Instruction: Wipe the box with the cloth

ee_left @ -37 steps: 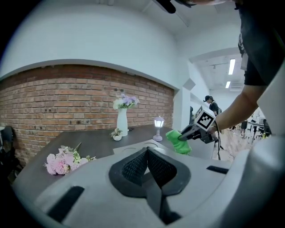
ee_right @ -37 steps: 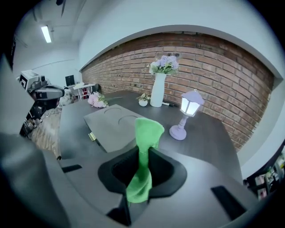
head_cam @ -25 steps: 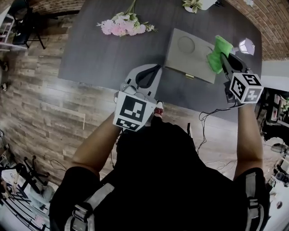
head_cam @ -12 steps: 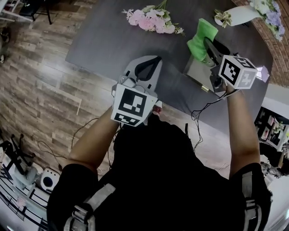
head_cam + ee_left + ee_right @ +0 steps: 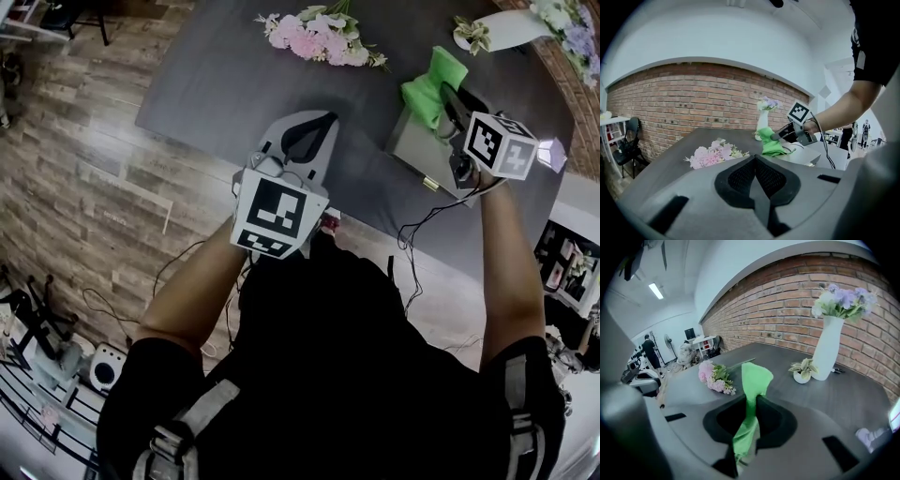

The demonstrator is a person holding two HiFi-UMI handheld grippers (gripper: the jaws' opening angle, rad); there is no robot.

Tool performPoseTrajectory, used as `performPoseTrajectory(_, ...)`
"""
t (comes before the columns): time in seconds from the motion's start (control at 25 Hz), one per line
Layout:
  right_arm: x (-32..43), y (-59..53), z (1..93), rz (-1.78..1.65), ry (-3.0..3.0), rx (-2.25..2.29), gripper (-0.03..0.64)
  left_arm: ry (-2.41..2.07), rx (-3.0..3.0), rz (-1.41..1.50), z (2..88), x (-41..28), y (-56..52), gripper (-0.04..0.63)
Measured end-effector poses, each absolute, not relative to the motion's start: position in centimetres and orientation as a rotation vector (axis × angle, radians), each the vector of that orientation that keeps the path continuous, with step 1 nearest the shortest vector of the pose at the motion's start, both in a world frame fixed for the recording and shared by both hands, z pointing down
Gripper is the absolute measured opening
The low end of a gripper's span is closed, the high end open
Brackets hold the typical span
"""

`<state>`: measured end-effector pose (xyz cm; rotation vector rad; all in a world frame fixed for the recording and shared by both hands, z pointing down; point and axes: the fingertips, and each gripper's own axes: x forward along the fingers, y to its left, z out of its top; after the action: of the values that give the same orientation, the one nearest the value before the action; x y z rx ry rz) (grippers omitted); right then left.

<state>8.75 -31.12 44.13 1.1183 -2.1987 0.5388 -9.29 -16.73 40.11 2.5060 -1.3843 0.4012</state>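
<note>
While right gripper (image 5: 446, 101) keeps fingers (image 5: 774, 420) pinched tight on green cloth (image 5: 427, 86), cloth hangs over box (image 5: 417, 155) at desk (image 5: 216, 84) near right edge, ready to rub. Left gripper (image 5: 302, 141), fingers closed, empty, hovers at near edge, out of way.

A red brick wall (image 5: 693, 101) stands behind a big gray table (image 5: 225, 84). The floor (image 5: 103, 178) is brown wood. A black chair (image 5: 629, 136) sits by the wall. A long light (image 5: 656, 290) shines above.
</note>
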Motion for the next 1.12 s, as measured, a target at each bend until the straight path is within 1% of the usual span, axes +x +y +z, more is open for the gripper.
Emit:
performPoseTrajectory(0.48,17.4,-29.9,44.7,0.561,-2.148,1.248,0.055,-1.295,2.558,0.461,39.7,-4.0,-15.8,0.009)
performPoseTrajectory(1.12,33.0,-25.3,45.2,0.602,-2.026,1.393,0.055,-1.188,2.667,0.506,38.5,7.5,-13.8,0.009)
